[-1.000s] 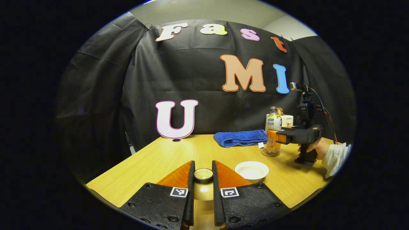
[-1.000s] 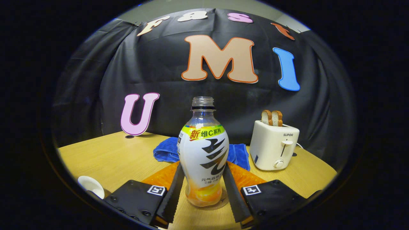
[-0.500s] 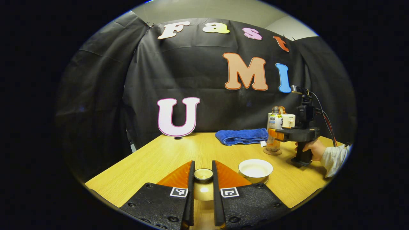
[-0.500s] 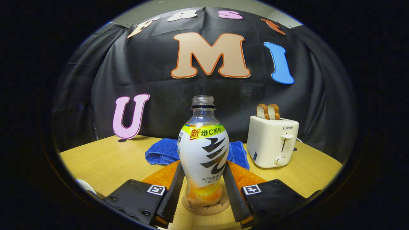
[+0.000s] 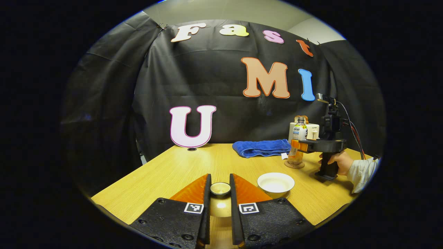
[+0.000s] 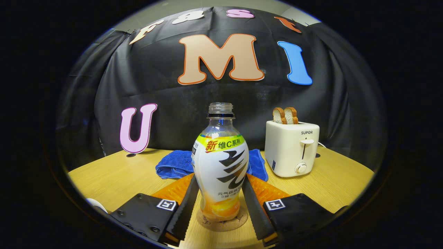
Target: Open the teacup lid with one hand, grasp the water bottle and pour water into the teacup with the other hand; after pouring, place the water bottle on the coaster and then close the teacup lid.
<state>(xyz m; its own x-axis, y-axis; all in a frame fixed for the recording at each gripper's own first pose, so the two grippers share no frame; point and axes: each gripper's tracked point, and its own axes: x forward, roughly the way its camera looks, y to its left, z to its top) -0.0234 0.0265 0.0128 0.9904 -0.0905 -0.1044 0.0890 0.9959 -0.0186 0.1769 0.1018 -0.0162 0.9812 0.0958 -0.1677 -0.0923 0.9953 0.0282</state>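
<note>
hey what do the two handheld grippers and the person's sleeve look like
Each gripper has a black textured body with a square black-and-white tag at the base of each finger: left gripper, right gripper. From the left gripper view, the right one has a pistol handle, a camera on top and trailing cables. The sleeve is white.

Teacup [image 6: 94, 204] cut off at edge

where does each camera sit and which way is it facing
Left gripper view: rides the left tool, low over the table, facing the back wall; its fingers grip the lid; cup ahead right, and farther off a hand holding the right tool.
Right gripper view: rides the right tool, facing the wall; its fingers flank the bottle on the coaster; toaster behind.
Shared: bottle, coaster, towel, toaster, table.
</note>
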